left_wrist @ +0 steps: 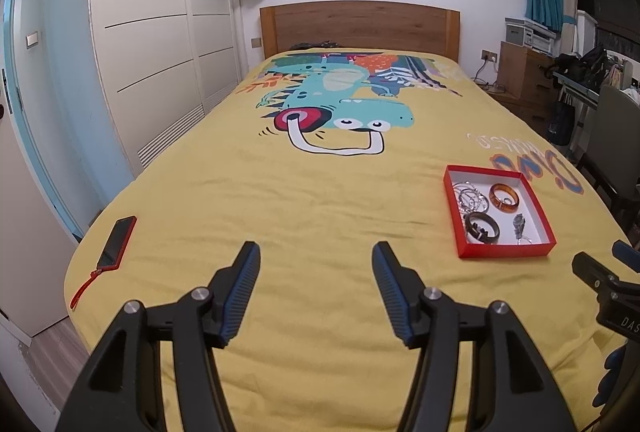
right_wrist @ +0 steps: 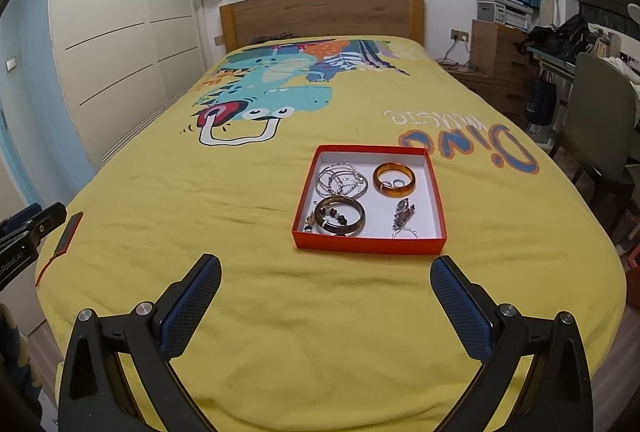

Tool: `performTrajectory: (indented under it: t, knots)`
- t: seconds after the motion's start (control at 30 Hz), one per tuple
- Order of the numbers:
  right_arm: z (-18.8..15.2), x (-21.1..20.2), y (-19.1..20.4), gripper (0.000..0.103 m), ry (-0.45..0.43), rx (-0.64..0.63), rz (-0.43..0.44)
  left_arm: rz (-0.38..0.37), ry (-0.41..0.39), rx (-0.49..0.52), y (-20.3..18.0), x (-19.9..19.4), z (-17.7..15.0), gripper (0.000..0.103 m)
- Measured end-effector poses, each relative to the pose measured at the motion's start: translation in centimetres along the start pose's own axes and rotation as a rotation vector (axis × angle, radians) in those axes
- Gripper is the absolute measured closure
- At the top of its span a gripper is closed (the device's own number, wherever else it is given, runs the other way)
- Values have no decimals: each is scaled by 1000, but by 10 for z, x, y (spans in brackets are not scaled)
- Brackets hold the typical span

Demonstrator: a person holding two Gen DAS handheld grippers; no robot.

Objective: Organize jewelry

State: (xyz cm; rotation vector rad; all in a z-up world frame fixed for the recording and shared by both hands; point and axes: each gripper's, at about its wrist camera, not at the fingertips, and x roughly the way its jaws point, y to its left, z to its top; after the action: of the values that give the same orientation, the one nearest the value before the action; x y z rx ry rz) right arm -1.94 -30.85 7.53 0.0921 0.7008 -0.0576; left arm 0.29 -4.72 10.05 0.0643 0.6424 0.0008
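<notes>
A shallow red box [right_wrist: 370,244] [left_wrist: 506,252] with a white floor lies on the yellow bedspread [right_wrist: 280,312]. Inside it are thin silver bangles [right_wrist: 340,178] [left_wrist: 471,198], an amber bangle [right_wrist: 394,179] [left_wrist: 505,196], a dark bangle [right_wrist: 339,221] [left_wrist: 482,227] and a small watch [right_wrist: 404,214] [left_wrist: 519,223]. My right gripper [right_wrist: 326,268] stands open just in front of the box, nothing between its fingers. My left gripper [left_wrist: 316,256] is open over bare bedspread, left of the box. In the left wrist view part of the right gripper shows at the right edge.
A phone in a red case [left_wrist: 118,242] [right_wrist: 70,232] with a strap lies near the bed's left edge. A white wardrobe [left_wrist: 160,52] stands along the left side. A wooden headboard [left_wrist: 360,26] is at the far end; a chair [right_wrist: 600,120] and cluttered furniture stand on the right.
</notes>
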Motion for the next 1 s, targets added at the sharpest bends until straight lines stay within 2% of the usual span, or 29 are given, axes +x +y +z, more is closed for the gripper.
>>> performTrajectory:
  t: [0.53,1.0]
  knots:
    - [-12,1,-7,1,8,-8,-12,1,24,17,-6,0,-12,46]
    - [-20,12,-7,1,28,-18,-6,7,78,26,-6,14,-26,46]
